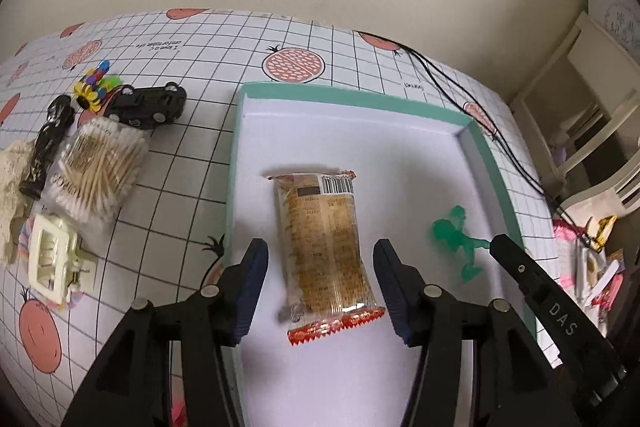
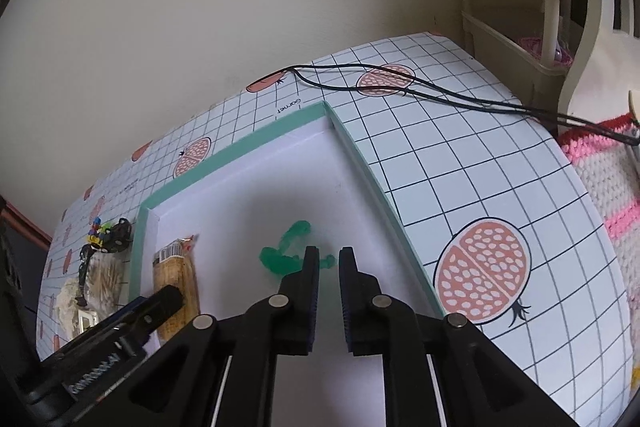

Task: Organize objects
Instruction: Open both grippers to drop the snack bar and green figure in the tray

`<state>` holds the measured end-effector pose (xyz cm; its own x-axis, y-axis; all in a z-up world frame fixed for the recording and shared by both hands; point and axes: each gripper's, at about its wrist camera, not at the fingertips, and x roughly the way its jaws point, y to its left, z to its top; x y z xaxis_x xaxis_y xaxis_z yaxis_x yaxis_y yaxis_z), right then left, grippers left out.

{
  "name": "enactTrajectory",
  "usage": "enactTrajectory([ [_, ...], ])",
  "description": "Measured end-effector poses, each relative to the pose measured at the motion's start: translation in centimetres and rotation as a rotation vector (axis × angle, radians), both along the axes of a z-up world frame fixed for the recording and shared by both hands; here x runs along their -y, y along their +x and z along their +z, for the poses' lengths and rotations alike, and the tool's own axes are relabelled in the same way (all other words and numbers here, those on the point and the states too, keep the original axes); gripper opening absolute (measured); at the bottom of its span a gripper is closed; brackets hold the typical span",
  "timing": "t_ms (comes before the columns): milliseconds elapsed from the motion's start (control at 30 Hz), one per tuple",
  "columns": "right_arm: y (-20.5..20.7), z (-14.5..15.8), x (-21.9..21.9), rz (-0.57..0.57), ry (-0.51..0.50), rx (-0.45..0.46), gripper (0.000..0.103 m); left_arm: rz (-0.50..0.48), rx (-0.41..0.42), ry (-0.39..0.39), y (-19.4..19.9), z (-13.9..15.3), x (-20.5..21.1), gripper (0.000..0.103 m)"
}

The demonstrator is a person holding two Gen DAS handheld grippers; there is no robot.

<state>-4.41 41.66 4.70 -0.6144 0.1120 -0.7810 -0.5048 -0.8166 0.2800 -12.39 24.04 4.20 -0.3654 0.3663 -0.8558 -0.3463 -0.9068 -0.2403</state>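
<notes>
**Snack and figure in the box**

The left tool (image 1: 320, 267) hangs released, jaws wide either side of the snack (image 1: 324, 247) lying in the box (image 1: 236, 155). The right tool (image 2: 329, 263) is nearly clenched, grasping nothing, beside the green figure (image 2: 280, 259). Left, on the table (image 1: 192, 147): clip (image 1: 52, 259), swabs (image 1: 96, 171), car (image 1: 148, 103).

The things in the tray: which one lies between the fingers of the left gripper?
The snack packet, brown with red crimped ends, lies between the open left gripper fingers. The green toy figure lies apart in the tray, to its right.
</notes>
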Motion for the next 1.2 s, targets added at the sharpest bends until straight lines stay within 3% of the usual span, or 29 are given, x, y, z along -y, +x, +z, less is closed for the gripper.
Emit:
enactTrajectory([
  [267,1.2,2.0,1.0,0.016,-0.003,-0.034,0.018,0.01,-0.03,0.046,1.6,2.3,1.8,0.057],
  [633,3.0,3.2,4.6,0.132,0.088,0.055,0.018,0.079,-0.02,0.055,4.1,4.1,6.3,0.057],
  [700,3.3,3.3,4.9,0.14,0.094,0.063,0.022,0.082,-0.027,0.052,4.6,4.4,6.9,0.058],
  [767,3.5,3.5,5.3,0.148,0.108,0.079,0.028,0.085,-0.032,0.043,5.0,4.8,7.7,0.066],
  [1000,3.2,3.8,6.7,0.17,0.171,0.113,0.03,0.109,-0.072,0.025,5.0,5.7,11.0,0.078],
  [1067,3.0,3.6,6.7,0.168,0.158,0.109,0.041,0.124,-0.078,0.028,4.9,5.6,11.9,0.081],
  [1200,2.6,2.9,6.9,0.153,0.15,0.129,0.049,0.144,-0.094,-0.005,4.3,5.0,13.1,0.088],
])
